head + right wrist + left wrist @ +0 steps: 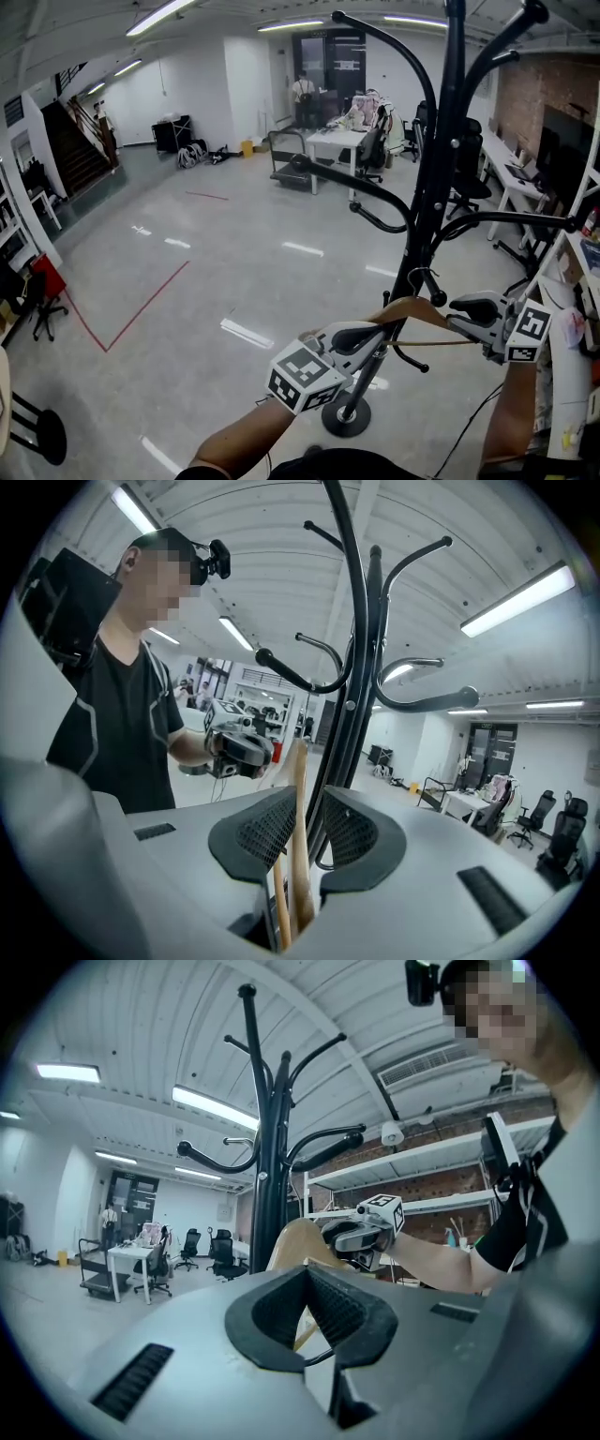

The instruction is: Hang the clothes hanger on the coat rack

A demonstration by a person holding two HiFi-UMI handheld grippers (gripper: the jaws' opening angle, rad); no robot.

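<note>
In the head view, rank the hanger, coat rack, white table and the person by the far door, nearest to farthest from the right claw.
1. The hanger, gripped in the right claw.
2. The coat rack, its pole just beyond, to the left.
3. The white table, mid-room behind the rack.
4. The person, standing at the far wall.

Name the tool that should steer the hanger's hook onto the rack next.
Probably the right tool: it clamps the wooden clothes hanger squarely, with the pole of the black metal coat rack directly ahead. The left tool grips just a thin sliver of it.
</note>
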